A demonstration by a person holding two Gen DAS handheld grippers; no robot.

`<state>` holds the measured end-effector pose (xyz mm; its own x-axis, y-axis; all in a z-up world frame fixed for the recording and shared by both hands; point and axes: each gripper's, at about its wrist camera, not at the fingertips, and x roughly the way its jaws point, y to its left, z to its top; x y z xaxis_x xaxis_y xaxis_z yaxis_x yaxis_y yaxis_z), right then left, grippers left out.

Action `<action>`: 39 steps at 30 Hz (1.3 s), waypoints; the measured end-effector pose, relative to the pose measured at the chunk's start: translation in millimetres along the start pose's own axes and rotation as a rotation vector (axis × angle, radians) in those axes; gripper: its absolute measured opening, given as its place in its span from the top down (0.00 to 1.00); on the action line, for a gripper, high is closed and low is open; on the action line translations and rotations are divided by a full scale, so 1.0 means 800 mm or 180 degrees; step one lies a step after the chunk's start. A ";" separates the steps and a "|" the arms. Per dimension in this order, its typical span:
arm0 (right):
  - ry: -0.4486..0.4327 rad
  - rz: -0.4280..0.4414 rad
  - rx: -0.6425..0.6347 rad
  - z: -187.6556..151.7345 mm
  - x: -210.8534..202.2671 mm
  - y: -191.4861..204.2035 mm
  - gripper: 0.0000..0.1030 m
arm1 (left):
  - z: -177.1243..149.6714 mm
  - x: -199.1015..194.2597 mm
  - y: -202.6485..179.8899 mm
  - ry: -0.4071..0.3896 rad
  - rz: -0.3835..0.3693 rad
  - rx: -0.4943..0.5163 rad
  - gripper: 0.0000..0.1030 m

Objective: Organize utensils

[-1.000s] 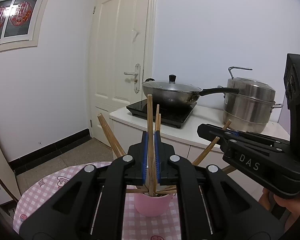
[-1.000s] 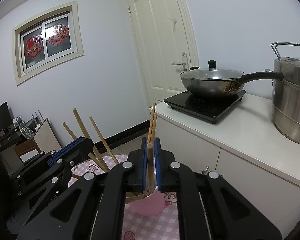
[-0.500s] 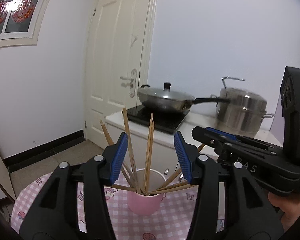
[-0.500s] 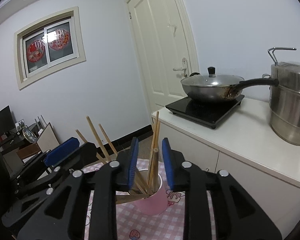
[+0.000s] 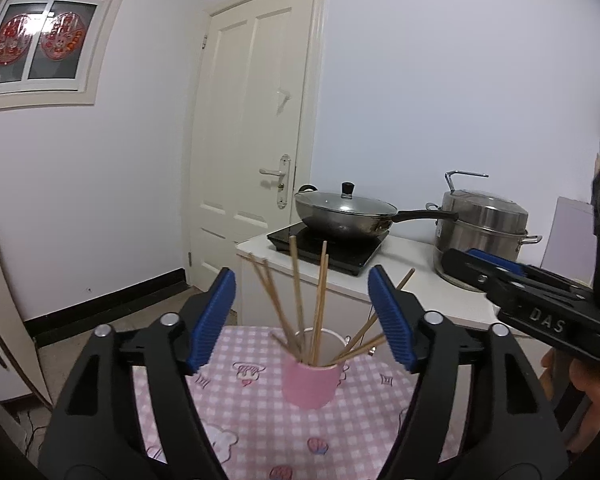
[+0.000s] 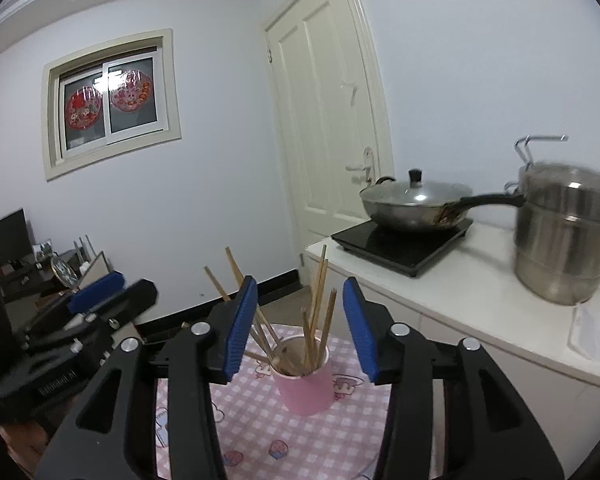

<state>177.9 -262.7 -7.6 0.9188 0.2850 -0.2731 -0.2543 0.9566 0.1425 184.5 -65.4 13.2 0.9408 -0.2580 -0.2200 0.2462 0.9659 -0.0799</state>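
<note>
While both my left gripper (image 5: 302,318) and right gripper (image 6: 300,330) spread wider, gripping nothing, the wooden chopsticks (image 5: 296,296) stand in the pink cup (image 5: 310,380) at lower center on the checked tablecloth (image 5: 260,420).

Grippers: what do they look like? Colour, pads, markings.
Both alike: the left gripper and right gripper have black plastic frames, silver pivot screws and blue ribbed pads on two fingers. The right's side, in the left view, reads "DAS" in white.

Left gripper (image 5: 302,318), right gripper (image 6: 300,328): jaws opening, empty
</note>
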 end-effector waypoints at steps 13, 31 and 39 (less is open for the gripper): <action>-0.0140 -0.0236 -0.0176 -0.047 -0.080 0.052 0.27 | -0.026 -0.110 0.007 -0.0077 0.0229 0.0303 0.13; -0.0290 -0.0439 -0.0165 -0.083 -0.132 0.094 0.12 | -0.043 -0.187 0.026 -0.0284 0.0435 0.0225 0.06; -0.0335 -0.0481 -0.0250 -0.085 -0.138 0.110 0.09 | -0.042 -0.197 0.034 -0.0359 0.0434 0.0143 0.06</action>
<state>33.8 -205.6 -29.2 0.9738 0.1338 -0.1841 -0.1302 0.9910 0.0316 34.7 0.6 13.1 0.9857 -0.1230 -0.1152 0.1223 0.9924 -0.0128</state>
